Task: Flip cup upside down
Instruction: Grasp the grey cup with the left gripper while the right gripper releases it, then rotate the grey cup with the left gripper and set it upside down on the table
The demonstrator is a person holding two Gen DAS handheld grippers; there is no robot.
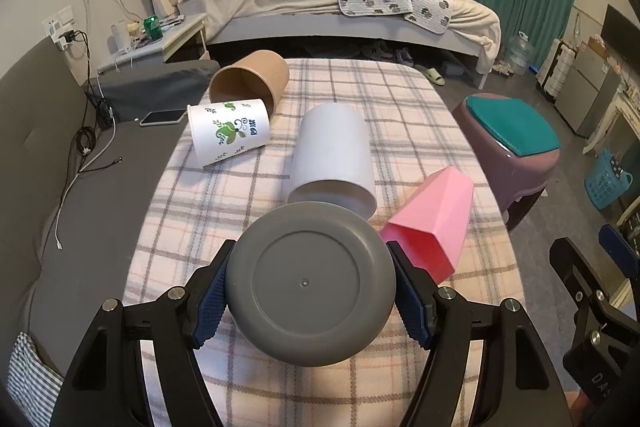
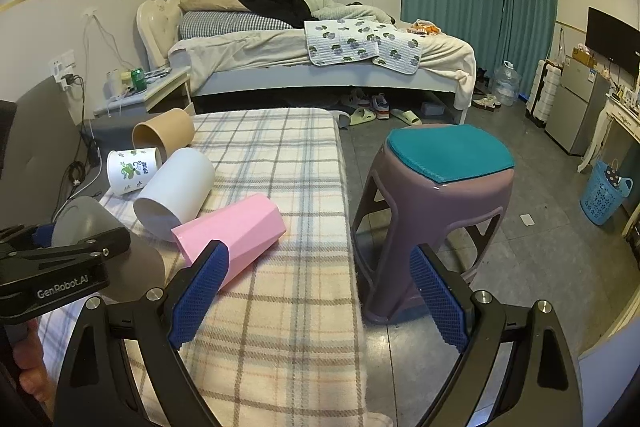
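My left gripper (image 1: 310,287) is shut on a grey cup (image 1: 310,285), its flat base facing the camera, held over the near end of the plaid-covered table (image 1: 360,87). The grey cup also shows at the left of the right wrist view (image 2: 80,223), clamped by the left gripper. My right gripper (image 2: 320,287) is open and empty over the table's right edge. A pink faceted cup (image 1: 434,219) (image 2: 236,227) lies on its side just beyond. A white cup (image 1: 332,155) (image 2: 176,187), a floral paper cup (image 1: 228,131) (image 2: 132,171) and a brown paper cup (image 1: 252,75) (image 2: 164,133) also lie on their sides.
A purple stool with a teal cushion (image 2: 440,187) (image 1: 512,147) stands close to the table's right side. A grey sofa (image 1: 100,187) with a phone (image 1: 162,117) and cables is on the left. A bed (image 2: 320,59) and nightstand (image 2: 148,95) are behind.
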